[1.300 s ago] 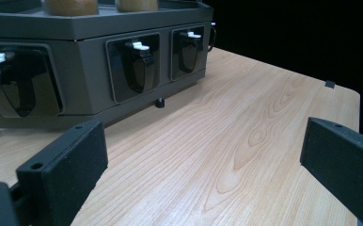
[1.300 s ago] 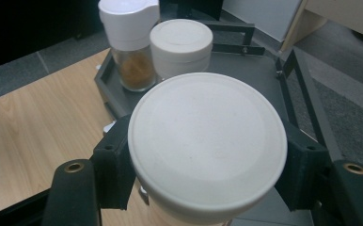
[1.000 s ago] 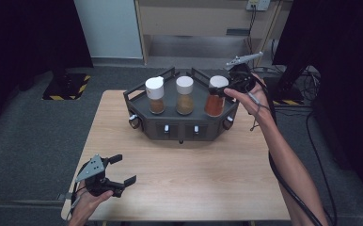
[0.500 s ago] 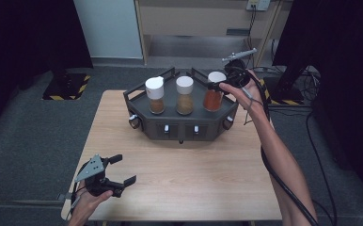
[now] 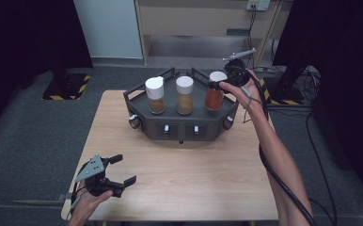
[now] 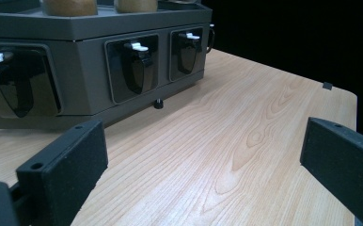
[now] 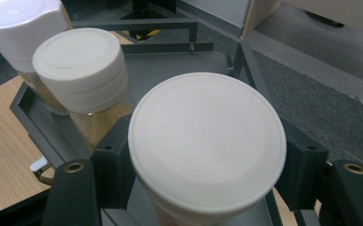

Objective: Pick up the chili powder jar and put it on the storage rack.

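Wooden table [image 5: 193,169] on grey carpet, dark curtains both sides, cabinet and cabling at the back. Dark hexagonal rack [image 5: 184,123] sits at the far-centre of the tabletop with three spice jars upright in its top tray, white caps up, side by side, so each can be taken from above without disturbing its neighbour.

Right gripper [image 5: 222,84]: at the red-spice jar [image 5: 214,96], rightmost in the rack. Right gripper view has the jar's white cap [image 7: 207,146] sitting between both black pads [image 7: 116,160], pads level w/ the cap rim and either on it or just short of it. Contact on both sides not confirmed, so can't say if it's clamped yet. Jar bottom appears seated in the tray. Judgement: grasp in progress, prior to lift-out.

Right arm pose: forearm stretched forward and up across the table's right edge, wrist bent inward, gripper approaching from the jar's right and slightly above.

Left gripper [image 5: 116,172]: parked low at near-left corner, jaws spread wide, nothing between them. Left gripper view looks along bare tabletop at the rack's front latches [image 6: 135,66]. Idle, well apart from the rack; prob. held back as support.
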A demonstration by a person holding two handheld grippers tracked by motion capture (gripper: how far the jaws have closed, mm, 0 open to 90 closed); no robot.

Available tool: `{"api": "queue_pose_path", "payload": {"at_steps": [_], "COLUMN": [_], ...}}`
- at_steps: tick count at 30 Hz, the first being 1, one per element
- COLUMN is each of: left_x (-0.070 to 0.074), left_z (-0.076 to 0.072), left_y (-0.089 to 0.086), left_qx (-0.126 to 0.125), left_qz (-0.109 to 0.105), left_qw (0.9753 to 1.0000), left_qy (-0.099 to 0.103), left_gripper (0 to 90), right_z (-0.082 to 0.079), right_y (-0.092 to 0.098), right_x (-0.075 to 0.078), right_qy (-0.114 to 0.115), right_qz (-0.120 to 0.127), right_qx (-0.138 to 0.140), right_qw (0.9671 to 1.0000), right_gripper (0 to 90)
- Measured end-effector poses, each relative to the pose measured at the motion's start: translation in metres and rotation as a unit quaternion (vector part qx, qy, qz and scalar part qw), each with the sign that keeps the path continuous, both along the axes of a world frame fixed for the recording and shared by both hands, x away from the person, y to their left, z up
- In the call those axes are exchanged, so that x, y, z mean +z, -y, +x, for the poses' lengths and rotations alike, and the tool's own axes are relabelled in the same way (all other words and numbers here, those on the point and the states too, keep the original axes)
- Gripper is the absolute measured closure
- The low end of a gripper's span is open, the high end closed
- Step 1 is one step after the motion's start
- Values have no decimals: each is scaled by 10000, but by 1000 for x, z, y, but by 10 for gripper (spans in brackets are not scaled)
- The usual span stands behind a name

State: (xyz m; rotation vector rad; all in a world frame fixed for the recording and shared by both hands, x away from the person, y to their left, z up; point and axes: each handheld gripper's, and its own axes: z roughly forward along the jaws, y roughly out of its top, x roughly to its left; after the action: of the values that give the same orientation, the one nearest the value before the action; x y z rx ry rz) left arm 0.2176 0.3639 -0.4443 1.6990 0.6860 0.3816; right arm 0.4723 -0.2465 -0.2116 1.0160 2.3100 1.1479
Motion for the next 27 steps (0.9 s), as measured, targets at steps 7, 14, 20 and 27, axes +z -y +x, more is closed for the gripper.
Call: {"api": "queue_pose_path", "payload": {"at_steps": [7,14,20,27], "left_x": [0,0,0,0], "left_z": [0,0,0,1], "left_y": [0,0,0,0], "left_qx": [-5,-11,-21,-23], "left_qz": [0,-1,-1,-2], "left_qw": [10000,10000,10000,10000], "left_qy": [-1,-3,-1,-7], "left_gripper": [0,0,0,0], "right_z": [2,4,6,7], "right_y": [-2,-4,-6,-7], "right_x": [-2,-5,-9,-11], "right_qy": [-33,-59,-73,-116], "right_qz": [-53,-108,-156,-190], "right_qx": [-25,-33,-54,-50], "right_qw": [10000,9999,9998,9997], "right_gripper": [342,342,342,342]}}
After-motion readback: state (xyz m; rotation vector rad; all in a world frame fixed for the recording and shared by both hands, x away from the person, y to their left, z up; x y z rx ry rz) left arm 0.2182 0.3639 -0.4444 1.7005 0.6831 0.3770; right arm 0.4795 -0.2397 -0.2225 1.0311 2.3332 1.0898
